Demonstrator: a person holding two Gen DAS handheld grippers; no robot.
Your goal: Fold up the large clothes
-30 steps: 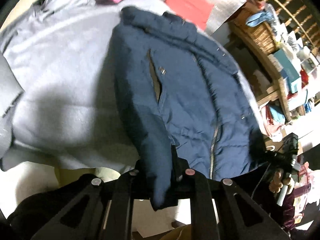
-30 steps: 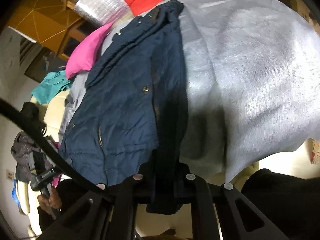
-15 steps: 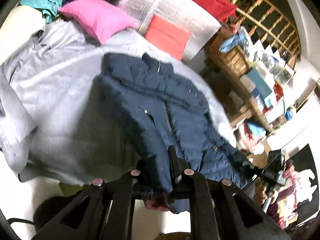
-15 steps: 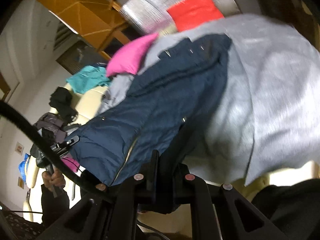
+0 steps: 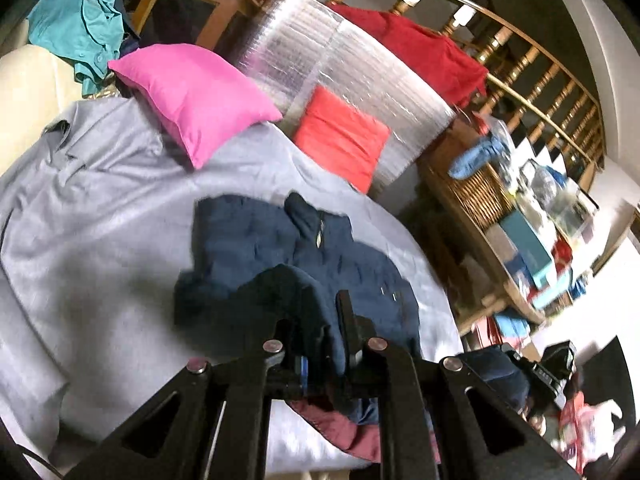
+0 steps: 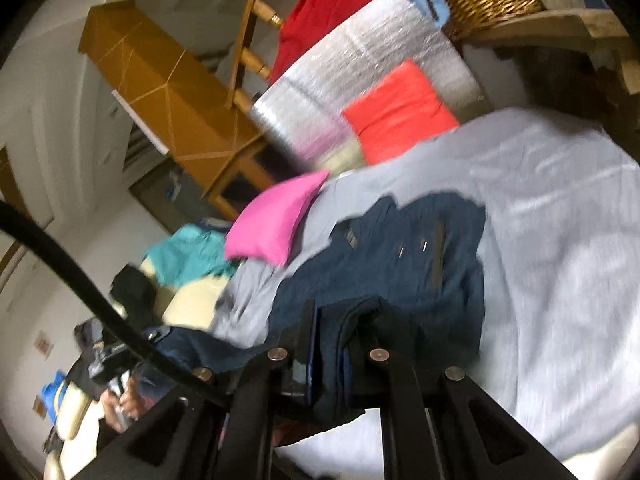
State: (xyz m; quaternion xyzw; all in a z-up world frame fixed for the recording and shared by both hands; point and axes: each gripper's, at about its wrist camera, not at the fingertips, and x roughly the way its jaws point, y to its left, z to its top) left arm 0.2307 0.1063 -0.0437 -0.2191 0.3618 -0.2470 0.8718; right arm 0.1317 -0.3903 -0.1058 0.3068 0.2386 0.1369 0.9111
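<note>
Padding makes our navy jacket [image 5: 332, 264] bulky, soft, fairly light; left tool [image 5: 320, 344] and right tool [image 6: 332, 332] each clamp its hem corners, best hold.

The right tongs [image 6: 326, 344] are pinching a fold of the navy jacket [image 6: 404, 268], their jaws closed tight on the cloth at the bottom of the view. The jacket is lying crumpled on a grey sheet [image 6: 560, 240], its lower edge raised off it into the tongs. A pink cushion [image 6: 276, 216] is resting just beside the jacket's far end, and a red cushion [image 6: 400, 112] is leaning against a silver quilted mat [image 6: 360, 52] behind. A black cable [image 6: 80, 276] is crossing the left side. The picture is blurring.
</note>
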